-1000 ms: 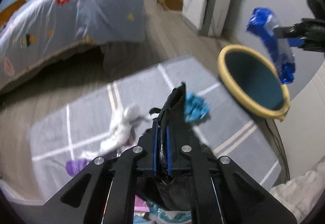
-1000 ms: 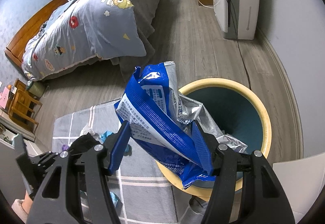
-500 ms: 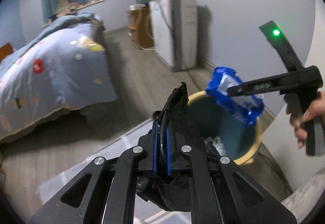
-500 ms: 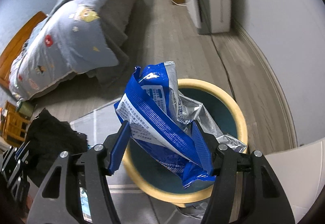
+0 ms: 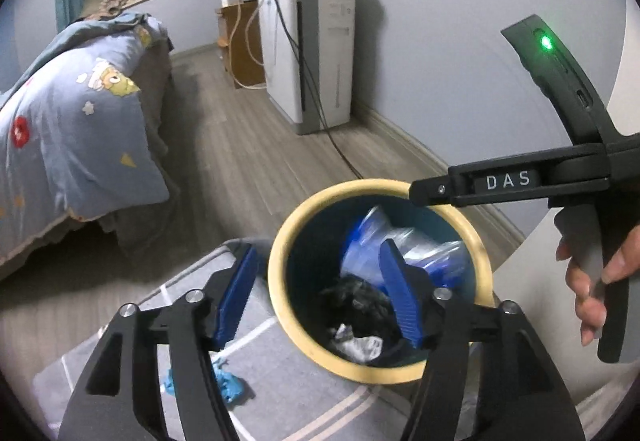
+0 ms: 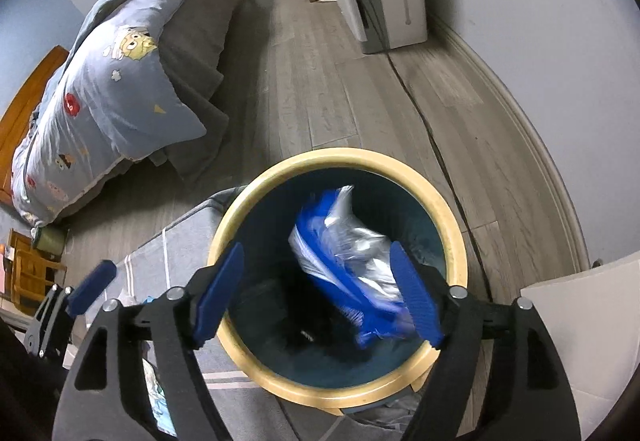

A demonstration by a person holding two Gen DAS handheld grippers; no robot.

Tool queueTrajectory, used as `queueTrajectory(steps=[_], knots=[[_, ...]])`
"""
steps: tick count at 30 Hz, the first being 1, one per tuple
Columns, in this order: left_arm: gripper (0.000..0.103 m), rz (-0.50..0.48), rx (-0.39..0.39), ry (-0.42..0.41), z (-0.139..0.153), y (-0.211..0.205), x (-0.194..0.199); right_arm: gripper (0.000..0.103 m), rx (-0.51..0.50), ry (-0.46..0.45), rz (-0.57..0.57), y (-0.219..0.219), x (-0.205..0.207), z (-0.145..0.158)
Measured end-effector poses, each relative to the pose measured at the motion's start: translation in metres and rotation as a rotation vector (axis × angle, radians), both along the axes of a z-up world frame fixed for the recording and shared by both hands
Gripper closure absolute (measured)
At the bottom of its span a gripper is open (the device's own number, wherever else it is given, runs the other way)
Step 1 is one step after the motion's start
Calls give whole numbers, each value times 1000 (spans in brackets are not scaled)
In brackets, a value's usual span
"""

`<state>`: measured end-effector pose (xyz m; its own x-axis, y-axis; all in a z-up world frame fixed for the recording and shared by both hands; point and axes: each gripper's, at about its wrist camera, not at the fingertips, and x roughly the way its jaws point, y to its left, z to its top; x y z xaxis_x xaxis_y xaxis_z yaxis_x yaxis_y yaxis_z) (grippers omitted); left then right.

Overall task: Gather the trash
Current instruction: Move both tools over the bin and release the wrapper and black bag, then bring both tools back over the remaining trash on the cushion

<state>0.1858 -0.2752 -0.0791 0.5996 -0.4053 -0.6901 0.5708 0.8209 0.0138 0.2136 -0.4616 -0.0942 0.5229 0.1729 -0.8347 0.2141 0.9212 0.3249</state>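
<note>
Left gripper (image 5: 320, 297), lower centre of its view: jaws just spread wide, nothing between the pads, black trash (image 5: 356, 301) down inside the bin (image 5: 280, 273). Right gripper (image 6: 316, 297): jaws likewise just widened, blue wrapper (image 6: 344, 261) loose inside the bin, blurred; contact with the right pad unclear.
</note>
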Motion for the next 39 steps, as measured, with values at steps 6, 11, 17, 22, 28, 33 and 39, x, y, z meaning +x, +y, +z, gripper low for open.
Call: queueTrajectory(steps=[6,11,17,22,28,33,39], knots=[[8,51,2,-14,2,16,-4,6,9,-19,-13,-1,1,5],[7,125,18,-5,7,46,-9,6,-20,-4,-3,10,2,8],[6,220,13,-1,22,105,-21,6,-45,-17,29,34,0,20],[5,326,32,-8,34,170,-44,6,-85,-37,91,62,-3,32],[5,441,26,5,44,238,-82,6,-96,-51,184,110,-19,45],[5,538,-10,21,42,283,-115,6,-86,-71,234,150,-36,54],[5,623,34,38,17,309,-136,6,-98,-24,253,192,-46,41]])
